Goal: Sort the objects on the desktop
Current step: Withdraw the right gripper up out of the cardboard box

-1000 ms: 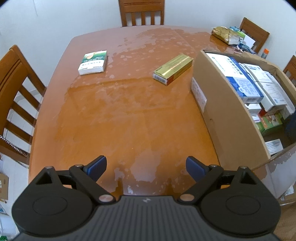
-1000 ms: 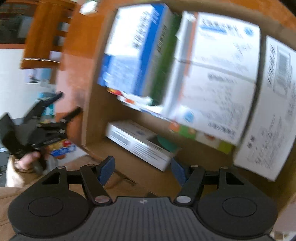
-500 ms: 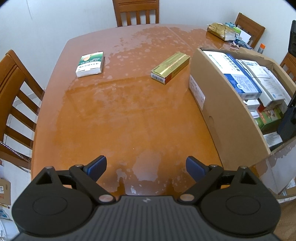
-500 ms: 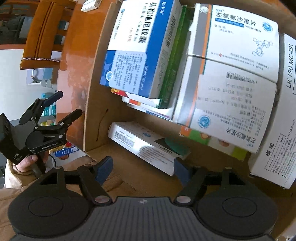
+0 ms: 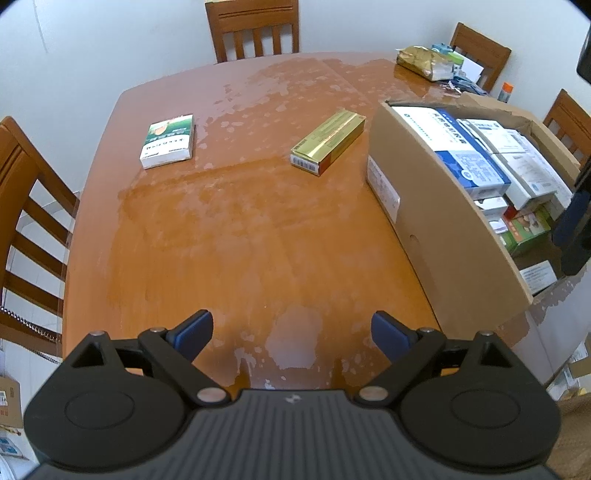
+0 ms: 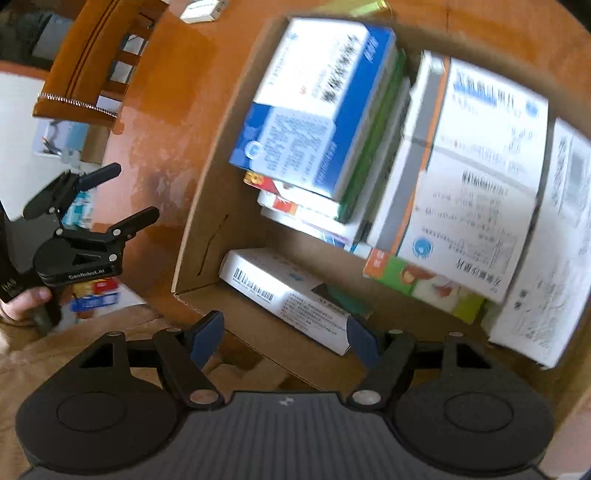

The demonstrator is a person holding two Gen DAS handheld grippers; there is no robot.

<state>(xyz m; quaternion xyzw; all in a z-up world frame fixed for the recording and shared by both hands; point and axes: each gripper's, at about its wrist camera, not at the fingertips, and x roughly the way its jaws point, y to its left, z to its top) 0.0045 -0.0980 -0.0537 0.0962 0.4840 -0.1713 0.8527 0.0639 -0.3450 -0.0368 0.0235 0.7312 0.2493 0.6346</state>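
Fingers of the left gripper [image 5: 291, 334] stand wide apart over the bare near edge of the bench [image 5: 240, 240], with nothing between them and only worn orange-brown wood beneath. The right gripper [image 6: 282, 334] hangs above the near end of the cardboard box [image 5: 436, 221], pointing down into it; its fingers are spread fairly wide and grip nothing, though that view is blurred. Just beyond its fingertips, on the floor of the box, lies a flat white carton with a barcode [image 6: 284, 295]. Farther in, a stack of thin cartons leans under a large blue-and-white medicine box [image 6: 314, 110], and beside that stands a white box with an orange edge [image 6: 472, 177], a green-and-white carton [image 6: 424, 284] tucked under its near corner. In the same view the left gripper shows at the left edge, held by a hand [image 6: 26, 302] and open.

Out on the open bench, left of the cardboard box and apart from it, a gold carton [image 5: 328, 142] lies flat at an angle. Well to its left lies a green-and-white carton [image 5: 168, 142], also flat. At the far right corner of the bench sits a crumpled gold bag [image 5: 424, 62] among small clutter. Wooden chairs [image 5: 253, 27] stand around the bench against a white wall.
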